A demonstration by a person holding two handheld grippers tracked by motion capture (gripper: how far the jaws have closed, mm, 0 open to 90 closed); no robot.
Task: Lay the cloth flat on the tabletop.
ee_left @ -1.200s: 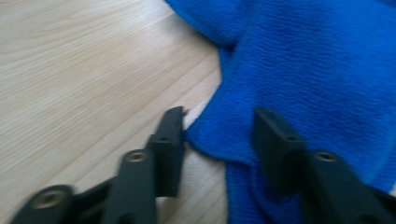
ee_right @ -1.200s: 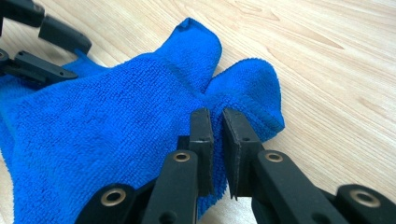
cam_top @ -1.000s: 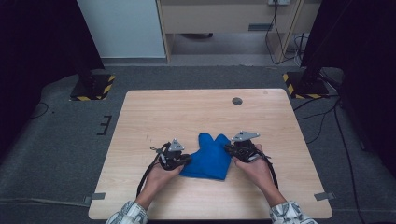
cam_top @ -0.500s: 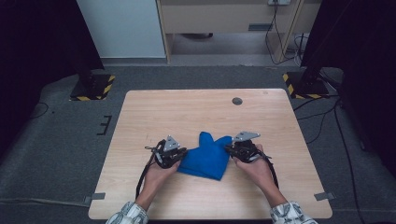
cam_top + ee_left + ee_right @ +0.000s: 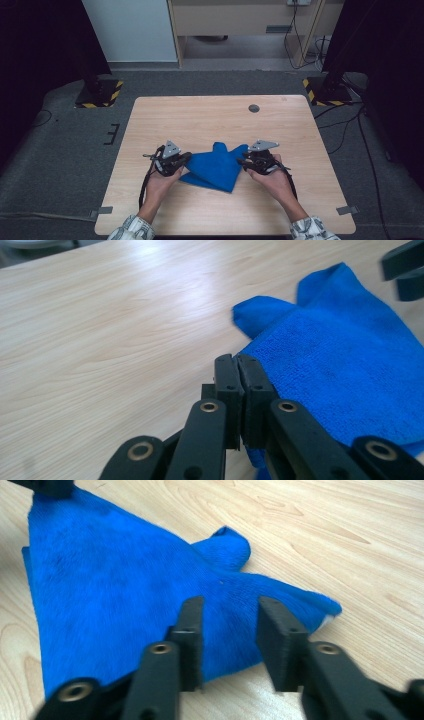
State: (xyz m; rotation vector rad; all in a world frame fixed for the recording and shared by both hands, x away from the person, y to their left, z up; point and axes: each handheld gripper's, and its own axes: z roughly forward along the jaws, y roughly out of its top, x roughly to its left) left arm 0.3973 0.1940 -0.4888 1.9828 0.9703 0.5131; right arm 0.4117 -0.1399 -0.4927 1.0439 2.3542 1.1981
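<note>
A blue cloth [image 5: 217, 167] lies folded into a rough triangle near the front middle of the wooden table [image 5: 200, 115]. My left gripper [image 5: 187, 158] is at its left corner, and in the left gripper view the gripper [image 5: 239, 360] is shut on the edge of the cloth [image 5: 350, 365]. My right gripper [image 5: 241, 162] is at the cloth's right corner. Its jaws have just been opening. In the right gripper view the gripper [image 5: 230, 605] stands open over the cloth [image 5: 115, 595], whose corner lies under the gap with no pad pressing on it.
A small round dark grommet [image 5: 254, 108] sits in the tabletop at the far right. Black stands with yellow-and-black striped bases [image 5: 100, 94] [image 5: 325, 90] rest on the floor beyond both far corners. A pale cabinet [image 5: 240, 20] is behind the table.
My left gripper has moved a little to the left and up, drawing the cloth's left corner out with it. The right gripper's jaws have parted and let go of the cloth's right corner.
</note>
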